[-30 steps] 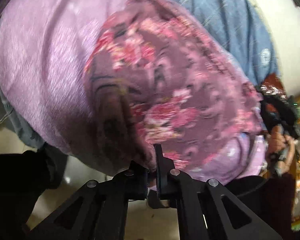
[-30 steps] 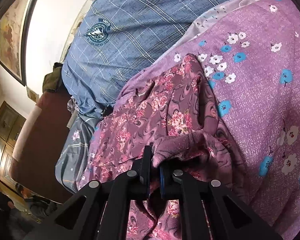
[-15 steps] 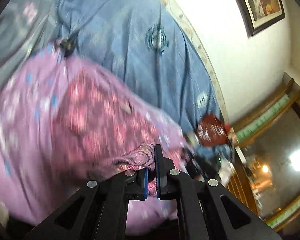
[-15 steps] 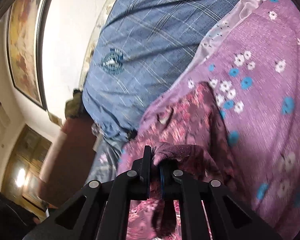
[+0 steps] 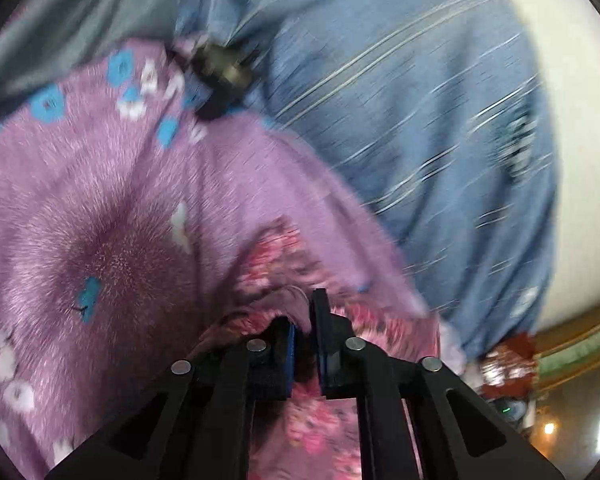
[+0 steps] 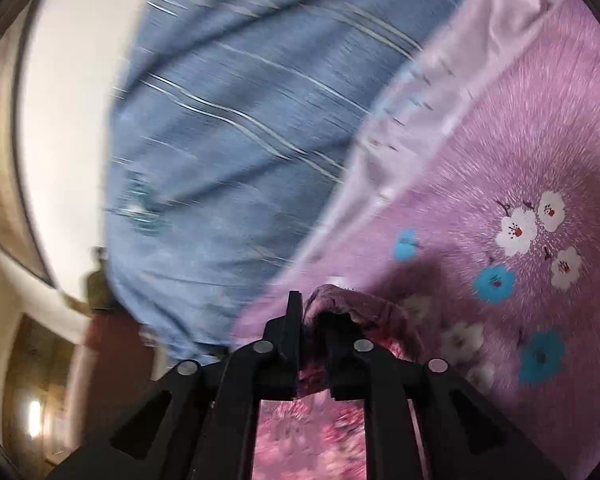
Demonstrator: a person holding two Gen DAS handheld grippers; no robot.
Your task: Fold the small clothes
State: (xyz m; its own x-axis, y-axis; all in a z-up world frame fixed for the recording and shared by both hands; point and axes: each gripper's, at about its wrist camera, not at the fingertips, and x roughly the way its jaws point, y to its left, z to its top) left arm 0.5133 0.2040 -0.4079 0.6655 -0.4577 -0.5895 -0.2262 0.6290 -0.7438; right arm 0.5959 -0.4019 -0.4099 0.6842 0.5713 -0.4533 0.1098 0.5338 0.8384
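Pink-flowered mauve garment (image 5: pixel 284 260) bunched low in the left wrist view, one fold of it pinched in the left gripper (image 5: pixel 305 344), jaws nearly together with only cloth between. Same garment (image 6: pixel 352 300) in the right wrist view, a rolled edge clamped in the right gripper (image 6: pixel 314 344), jaws drawn close on the fabric. More of the print hanging below each gripper, between the black arms, at the bottom edge of both views.

Lying on, and partly lifted off, a purple spread (image 5: pixel 100 208) dotted with white and blue blossoms; same spread (image 6: pixel 520 160) filling the right half of the right wrist view, a paler lilac underside turned up along its edge. Dark shadow cast on the spread just beside the held fold in both views.

Beyond the spread, blue striped bedding (image 5: pixel 420 100) with thin pale lines and a small round emblem; seen again (image 6: pixel 240 120) across the middle of the right wrist view. Small dark object (image 5: pixel 220 72) at the seam where purple meets blue, too blurred to identify. Grey cloth (image 5: pixel 80 20) in the upper left corner. Pale wall (image 6: pixel 68 80) behind the bedding. Heavy motion blur throughout, fine detail unreadable.
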